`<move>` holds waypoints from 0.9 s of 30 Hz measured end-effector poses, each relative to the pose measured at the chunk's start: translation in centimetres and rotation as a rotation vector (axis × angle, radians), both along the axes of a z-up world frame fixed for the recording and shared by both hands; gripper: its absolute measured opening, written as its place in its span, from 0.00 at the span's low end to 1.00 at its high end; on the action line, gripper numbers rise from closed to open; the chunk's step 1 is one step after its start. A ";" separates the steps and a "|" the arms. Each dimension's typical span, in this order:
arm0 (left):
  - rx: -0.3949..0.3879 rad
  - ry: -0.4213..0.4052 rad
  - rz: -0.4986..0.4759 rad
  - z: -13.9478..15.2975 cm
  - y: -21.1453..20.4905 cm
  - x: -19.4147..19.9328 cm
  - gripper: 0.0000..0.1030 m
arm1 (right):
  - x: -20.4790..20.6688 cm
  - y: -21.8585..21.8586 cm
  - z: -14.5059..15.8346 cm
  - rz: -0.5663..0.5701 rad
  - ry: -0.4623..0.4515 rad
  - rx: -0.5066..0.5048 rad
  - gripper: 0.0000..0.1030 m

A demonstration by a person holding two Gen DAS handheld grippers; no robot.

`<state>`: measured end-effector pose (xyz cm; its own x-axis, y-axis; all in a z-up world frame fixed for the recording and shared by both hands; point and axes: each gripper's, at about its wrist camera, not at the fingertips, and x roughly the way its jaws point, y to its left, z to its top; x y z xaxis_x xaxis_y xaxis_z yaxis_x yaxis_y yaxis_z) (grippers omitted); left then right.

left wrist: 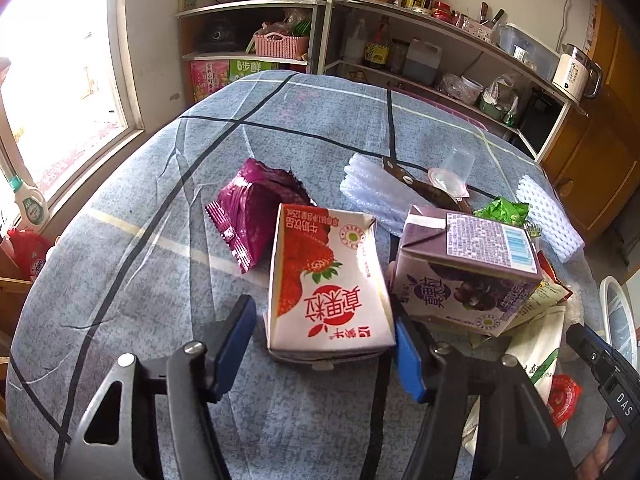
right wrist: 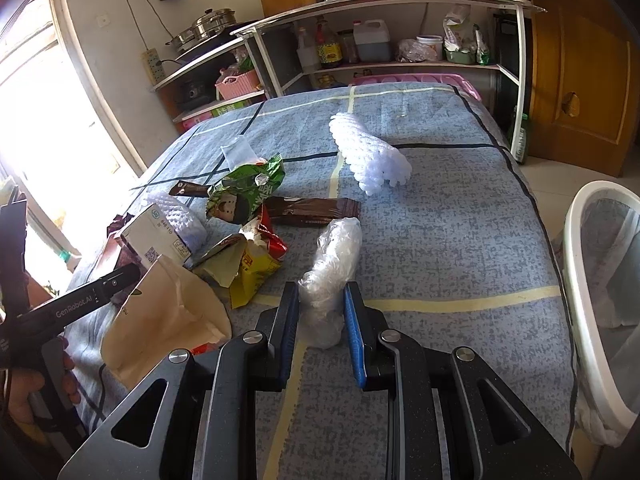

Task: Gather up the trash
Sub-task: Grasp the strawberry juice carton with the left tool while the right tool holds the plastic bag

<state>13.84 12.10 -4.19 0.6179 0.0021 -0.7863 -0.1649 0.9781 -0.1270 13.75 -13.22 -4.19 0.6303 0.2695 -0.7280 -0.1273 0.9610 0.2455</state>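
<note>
In the left wrist view my left gripper [left wrist: 324,336] is open, its blue pads on either side of a strawberry milk carton [left wrist: 326,280] lying on the blue cloth; the left pad stands apart from it. A purple milk carton [left wrist: 468,264] lies just right of it, a magenta wrapper [left wrist: 248,216] behind. In the right wrist view my right gripper [right wrist: 322,312] is shut on a crumpled clear plastic bag [right wrist: 332,264] resting on the cloth. A white-rimmed trash bin [right wrist: 592,300] with a liner stands at the table's right edge.
Loose trash lies around: white foam nets [right wrist: 370,156], a green snack bag [right wrist: 244,192], a brown wrapper [right wrist: 312,210], a yellow-red bag [right wrist: 252,268], a beige paper bag [right wrist: 168,312], a clear cup [left wrist: 454,172]. Shelves with bottles stand behind the table; a window is on the left.
</note>
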 end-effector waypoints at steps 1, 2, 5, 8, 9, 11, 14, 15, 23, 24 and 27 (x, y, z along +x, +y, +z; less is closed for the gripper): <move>-0.006 -0.001 -0.003 0.0 0.0 -0.1 0.61 | 0.0 0.0 0.0 0.000 -0.001 0.002 0.23; -0.014 0.005 -0.004 -0.2 0.1 -0.1 0.60 | 0.0 -0.1 0.0 0.000 0.000 0.004 0.23; -0.010 0.004 -0.004 -0.3 0.2 0.0 0.60 | -0.1 -0.1 -0.1 0.005 0.001 0.008 0.23; -0.005 0.003 0.001 -0.3 0.2 0.0 0.58 | -0.2 -0.1 0.0 0.005 -0.003 0.010 0.23; 0.001 0.001 0.003 -0.2 0.1 0.0 0.56 | -0.2 -0.1 0.0 0.004 -0.004 0.010 0.23; 0.000 -0.009 0.005 -0.2 0.1 -0.1 0.55 | -0.3 -0.2 -0.1 0.001 -0.003 0.013 0.23; -0.007 -0.016 0.002 -0.2 0.2 -0.4 0.55 | -0.3 -0.4 -0.1 -0.002 -0.003 0.016 0.23; -0.008 -0.021 -0.001 0.0 0.1 -0.5 0.55 | -0.3 -0.4 -0.1 -0.002 -0.005 0.016 0.23; 0.007 -0.069 -0.021 1.7 -0.4 -2.5 0.55 | -0.8 -1.0 0.3 0.008 -0.013 0.037 0.23; 0.005 -0.077 -0.024 2.0 -0.5 -2.8 0.55 | -1.0 -1.1 0.4 0.007 -0.015 0.040 0.23; 0.006 -0.103 -0.029 2.7 -0.8 -3.7 0.55 | -1.3 -1.4 0.7 0.008 -0.022 0.045 0.23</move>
<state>10.18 11.31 -1.52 0.6950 -0.0124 -0.7189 -0.1233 0.9830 -0.1362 12.46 -14.66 -3.45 0.6439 0.3067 -0.7010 -0.1408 0.9480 0.2854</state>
